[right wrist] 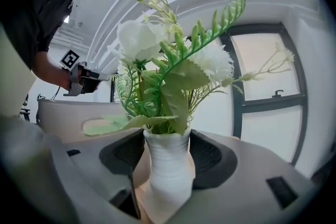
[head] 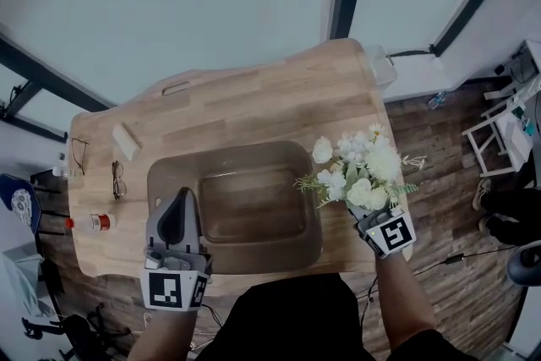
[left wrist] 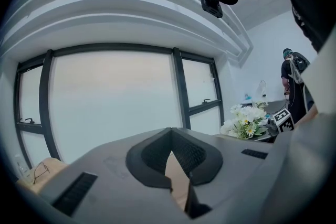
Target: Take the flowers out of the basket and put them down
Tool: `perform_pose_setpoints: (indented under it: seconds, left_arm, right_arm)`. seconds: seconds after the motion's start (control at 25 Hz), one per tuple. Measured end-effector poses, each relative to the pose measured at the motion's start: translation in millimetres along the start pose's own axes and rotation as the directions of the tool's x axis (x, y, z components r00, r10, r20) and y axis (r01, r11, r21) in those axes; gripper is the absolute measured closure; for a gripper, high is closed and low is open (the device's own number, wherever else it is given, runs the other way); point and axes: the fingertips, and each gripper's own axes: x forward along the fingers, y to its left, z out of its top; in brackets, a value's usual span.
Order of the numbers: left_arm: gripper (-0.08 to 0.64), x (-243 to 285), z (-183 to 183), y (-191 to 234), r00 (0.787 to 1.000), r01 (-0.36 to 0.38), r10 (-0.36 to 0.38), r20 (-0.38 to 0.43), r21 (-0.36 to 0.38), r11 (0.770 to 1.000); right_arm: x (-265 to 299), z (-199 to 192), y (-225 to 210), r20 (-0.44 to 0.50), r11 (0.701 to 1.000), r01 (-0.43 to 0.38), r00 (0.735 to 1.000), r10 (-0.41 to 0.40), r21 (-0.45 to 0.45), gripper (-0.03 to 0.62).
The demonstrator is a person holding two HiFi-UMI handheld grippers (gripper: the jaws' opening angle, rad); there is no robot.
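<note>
Two tongs above a wooden tabletop [head: 254, 97] beside windows [left wrist: 105, 102]: left tongs [head: 180, 199] closed, empty, lower left; right tongs [head: 366, 212] clamp the white vase [right wrist: 168, 170] of flowers [head: 359, 169], right of the basket [head: 237, 150].

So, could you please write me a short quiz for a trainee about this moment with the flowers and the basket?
1. True or false: the flowers lie in the basket.
2. What does the right tool grip?
A. the white vase
B. a single stem
C. the rim of a bowl
3. Fill in the gap: the tool with nothing between its jaws is the ___ tool.

Key
1. False. They stand upright in the vase, held just past the basket's right side.
2. A
3. left
</note>
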Motion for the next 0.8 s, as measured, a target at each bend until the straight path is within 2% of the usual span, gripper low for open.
perform_pose_setpoints:
  seconds: [0.32, 0.48, 0.6, 0.8]
  left_arm:
    - [0.555, 3.1, 8.5, 1.8, 1.000, 0.014, -0.014, 0.012, 0.002, 1.000]
    - [0.555, 1.4, 16.0, 1.5, 0.999, 0.017, -0.017, 0.028, 0.004, 1.000]
    - [0.555, -1.6, 20.2, 1.4, 0.999, 0.019, -0.019, 0.034, -0.002, 1.000]
    - [0.555, -9.3, 30.7, 2.2, 0.998, 0.024, -0.024, 0.063, 0.003, 1.000]
  right_arm:
    - [-10.8, -4.4, 1.5, -0.015, 1.000, 0.017, 1.000, -0.017, -0.013, 0.308]
    - [-11.5, -9.0, 5.2, -0.048, 1.000, -0.001, 0.999, 0.000, -0.014, 0.308]
    - [-13.6, -14.8, 7.9, -0.080, 0.999, -0.014, 0.997, 0.016, 0.033, 0.307]
    - [-25.9, -22.6, -0.2, -0.136, 0.994, 0.048, 0.990, -0.034, 0.101, 0.281]
